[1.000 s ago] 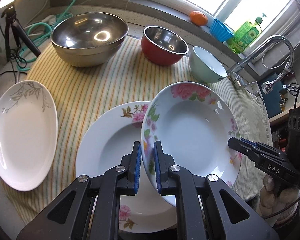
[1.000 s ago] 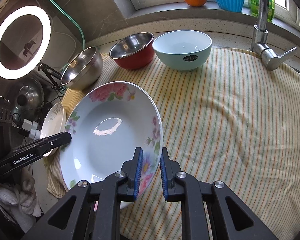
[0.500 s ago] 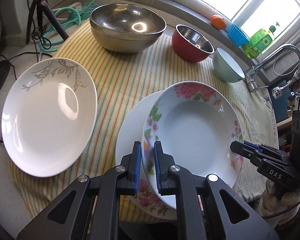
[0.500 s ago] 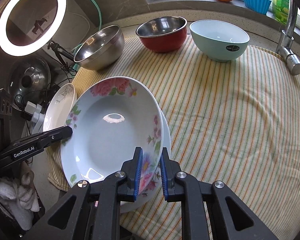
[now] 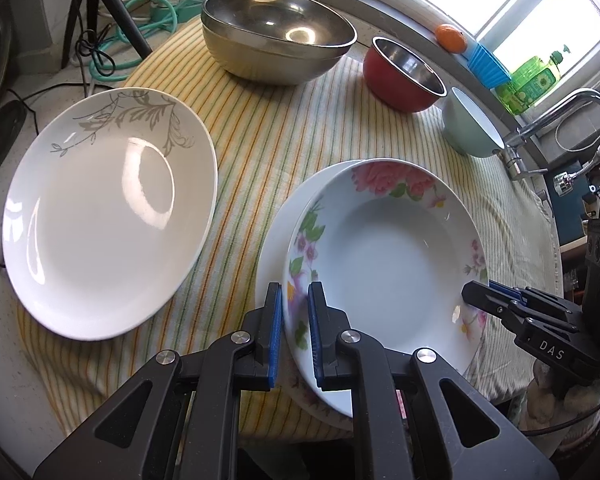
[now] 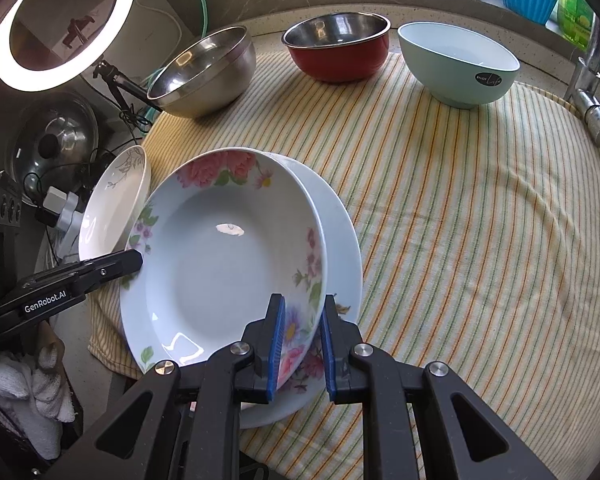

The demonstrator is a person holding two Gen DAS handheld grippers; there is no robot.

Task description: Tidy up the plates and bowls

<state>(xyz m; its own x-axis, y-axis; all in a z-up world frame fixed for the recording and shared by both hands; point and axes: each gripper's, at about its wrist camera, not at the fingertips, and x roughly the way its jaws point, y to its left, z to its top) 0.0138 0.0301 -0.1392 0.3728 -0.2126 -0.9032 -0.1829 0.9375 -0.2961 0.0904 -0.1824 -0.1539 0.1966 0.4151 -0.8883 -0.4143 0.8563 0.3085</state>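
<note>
Floral plate [image 5: 384,264] | gripped by left gripper [image 5: 294,336], right gripper [image 6: 302,346] fingers | lower plate [image 6: 340,240] mostly hidden

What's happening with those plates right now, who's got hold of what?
Both grippers straddle the rim of the same floral deep plate, the left gripper on one side and the right gripper on the opposite side. The plate sits tilted over a second floral plate on the striped cloth, seemingly mid-stack. The jaws look slightly parted, so the grip may be loosening. A leaf-pattern plate and three bowls sit untouched nearby.
</note>
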